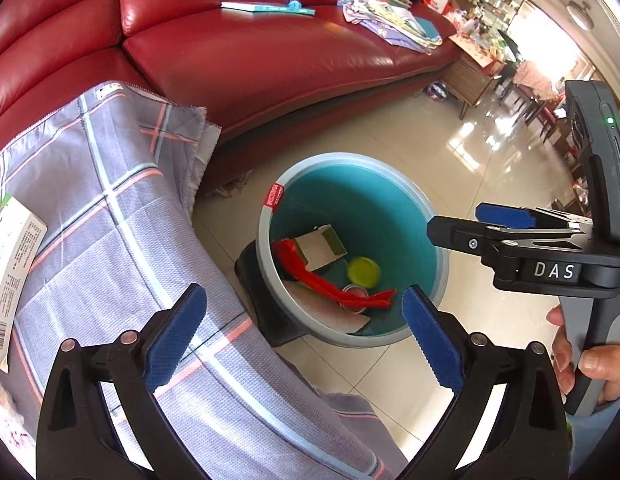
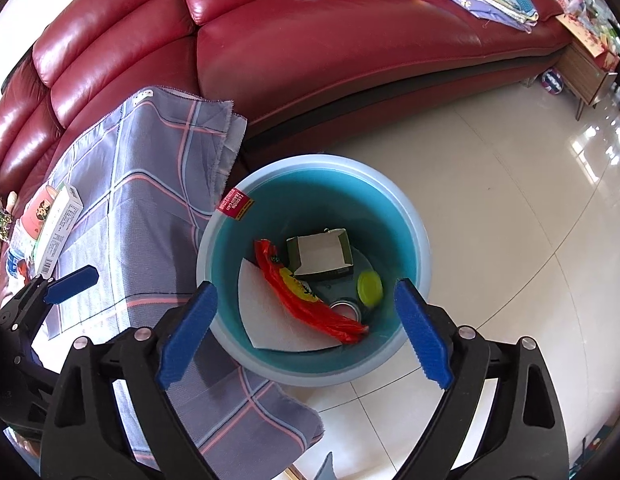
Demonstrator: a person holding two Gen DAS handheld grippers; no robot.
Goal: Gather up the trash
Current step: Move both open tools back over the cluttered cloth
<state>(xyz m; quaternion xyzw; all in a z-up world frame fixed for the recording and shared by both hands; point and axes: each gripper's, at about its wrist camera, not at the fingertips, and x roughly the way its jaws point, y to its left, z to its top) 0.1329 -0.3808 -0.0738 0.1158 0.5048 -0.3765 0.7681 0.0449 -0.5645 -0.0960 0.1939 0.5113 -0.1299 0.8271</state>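
— At the centre of the right wrist view, what stands there?
— The teal bin (image 2: 410, 216), on the tiled floor (image 2: 510, 208). Inside lie a red wrapper (image 2: 305, 300), a small carton (image 2: 322, 254), a yellow lid (image 2: 370, 288) and white paper (image 2: 265, 312).
— And the fingers?
— The right gripper (image 2: 305, 332) is spread wide and holds nothing. The left gripper (image 1: 301, 336) also, spread and empty.
— At the left?
— A checked cloth (image 1: 109, 216), before the red sofa (image 1: 269, 60).
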